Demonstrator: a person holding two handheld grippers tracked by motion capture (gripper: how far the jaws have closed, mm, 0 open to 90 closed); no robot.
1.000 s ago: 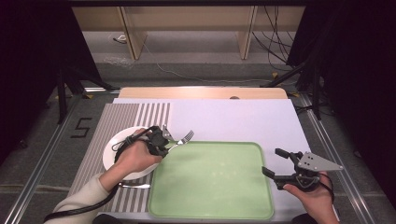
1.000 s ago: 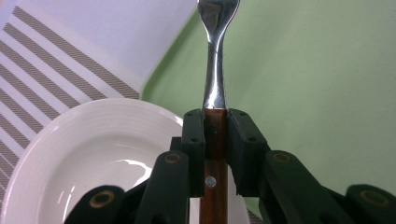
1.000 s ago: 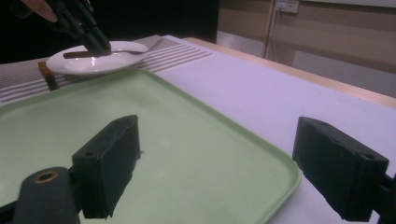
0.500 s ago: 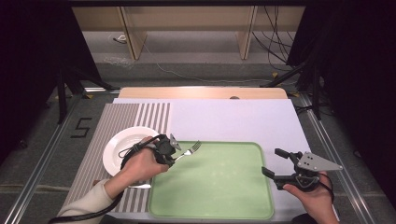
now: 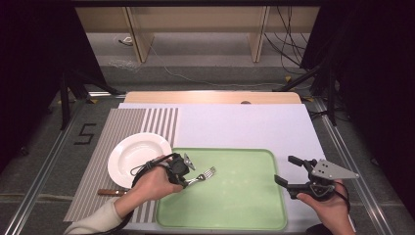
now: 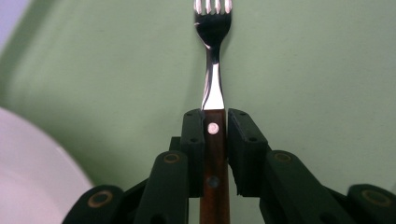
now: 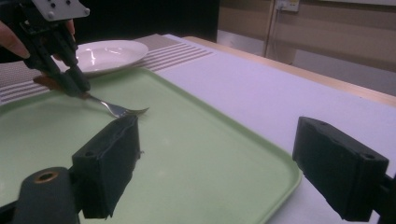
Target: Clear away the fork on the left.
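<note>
My left gripper clamps the wooden handle of a steel fork over the smooth green tray, tines above its bare floor. The round white plate sits beside it; my right gripper gapes wide.

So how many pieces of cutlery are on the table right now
2. A fork is clamped by its wooden handle in the left gripper, tines out over the green tray. A wooden-handled piece, probably a knife, lies on the striped mat near the white plate, partly hidden by the hand.
</note>
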